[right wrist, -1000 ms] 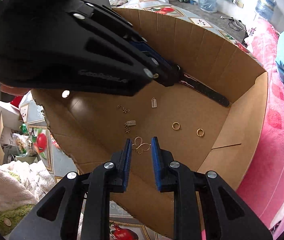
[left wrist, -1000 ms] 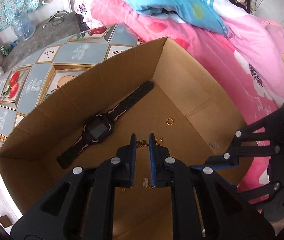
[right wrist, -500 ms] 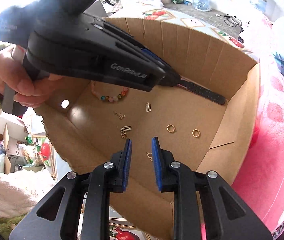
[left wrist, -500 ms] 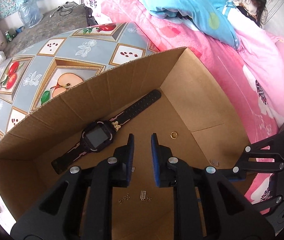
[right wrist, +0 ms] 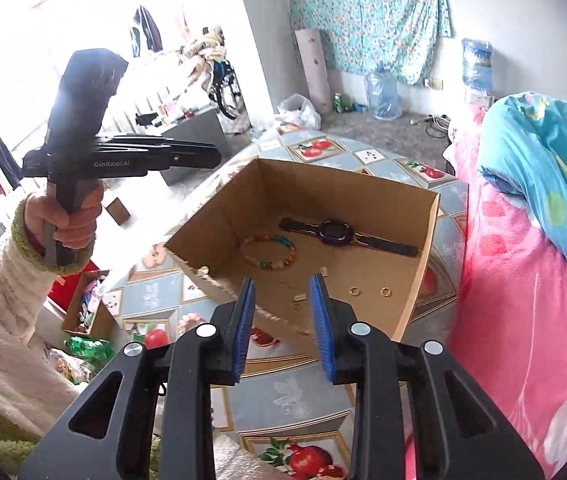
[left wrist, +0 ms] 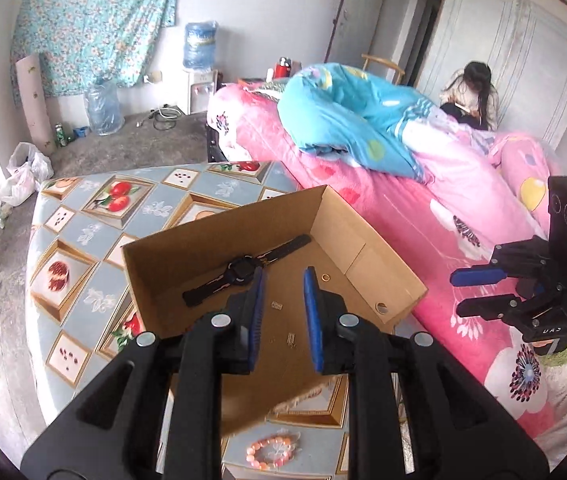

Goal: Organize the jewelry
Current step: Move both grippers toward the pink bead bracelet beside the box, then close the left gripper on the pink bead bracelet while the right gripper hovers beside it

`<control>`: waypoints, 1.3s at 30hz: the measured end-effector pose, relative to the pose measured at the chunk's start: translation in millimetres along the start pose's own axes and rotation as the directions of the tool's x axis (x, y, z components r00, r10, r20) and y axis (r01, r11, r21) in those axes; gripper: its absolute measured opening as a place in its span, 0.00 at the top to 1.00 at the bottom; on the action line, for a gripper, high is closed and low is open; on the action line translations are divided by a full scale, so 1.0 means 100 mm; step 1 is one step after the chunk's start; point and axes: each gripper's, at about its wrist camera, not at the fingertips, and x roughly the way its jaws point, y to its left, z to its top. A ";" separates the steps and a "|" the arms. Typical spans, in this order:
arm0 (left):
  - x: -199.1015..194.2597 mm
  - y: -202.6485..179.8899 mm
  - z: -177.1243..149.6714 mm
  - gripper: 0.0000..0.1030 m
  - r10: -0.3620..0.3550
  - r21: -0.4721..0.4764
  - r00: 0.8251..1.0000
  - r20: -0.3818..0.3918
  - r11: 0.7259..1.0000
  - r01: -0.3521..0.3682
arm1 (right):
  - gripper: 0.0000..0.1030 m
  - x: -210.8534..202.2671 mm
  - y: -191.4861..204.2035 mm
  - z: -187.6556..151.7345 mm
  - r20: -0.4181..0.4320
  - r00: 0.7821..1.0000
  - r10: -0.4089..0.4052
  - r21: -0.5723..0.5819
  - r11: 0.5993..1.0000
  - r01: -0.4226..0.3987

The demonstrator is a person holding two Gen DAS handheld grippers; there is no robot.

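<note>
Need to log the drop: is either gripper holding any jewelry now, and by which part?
Nothing is held. The left gripper and right gripper have just been opening, with nothing between their pads.

Worktop (left wrist: 83, 236) with fruit-patterned cover carries an open cardboard box (left wrist: 219, 236). A pink bead bracelet (left wrist: 269, 446) lies directly on the cover, just beside the box's near wall.

Brown cardboard box (right wrist: 423, 264) is sitting on a grey-blue tablecloth (right wrist: 291, 396) patterned with red fruit in gold frames. Black watch (right wrist: 335, 234), multicoloured bead bracelet (right wrist: 269, 250), gold rings (right wrist: 369, 291) showing inside. Pink bead bracelet (left wrist: 269, 450) outside. Pink flowered quilt (left wrist: 403, 216), turquoise blanket (left wrist: 355, 120), teal floral wall cloth (right wrist: 367, 16).
</note>
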 end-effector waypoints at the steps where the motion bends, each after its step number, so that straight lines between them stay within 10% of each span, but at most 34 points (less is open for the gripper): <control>1: -0.13 0.04 -0.13 0.81 0.015 -0.011 1.000 0.019 1.000 -0.015 | 0.71 -0.06 0.08 -0.11 0.020 1.000 0.017 0.000 1.000 -0.017; 7: -0.37 0.30 -0.97 0.79 0.111 -0.128 0.994 -0.004 0.986 -0.110 | 0.70 0.17 0.39 -0.72 0.004 0.994 0.112 0.107 0.988 -0.112; 16: 0.46 0.27 -1.89 0.79 0.131 -0.172 0.970 -0.206 0.971 -0.168 | 0.70 1.20 0.48 -1.00 -0.059 0.994 0.095 0.262 0.962 -0.077; 27: 0.73 0.13 -2.09 0.80 0.283 -0.102 0.934 -0.218 0.945 -0.310 | 0.78 1.74 0.73 -0.84 -0.129 0.986 0.102 0.169 0.982 -0.079; 39: 0.74 -0.01 -2.10 0.89 0.243 -0.115 0.950 -0.197 0.956 -0.269 | 0.90 1.99 0.77 -0.82 -0.198 0.977 0.076 0.143 0.989 -0.048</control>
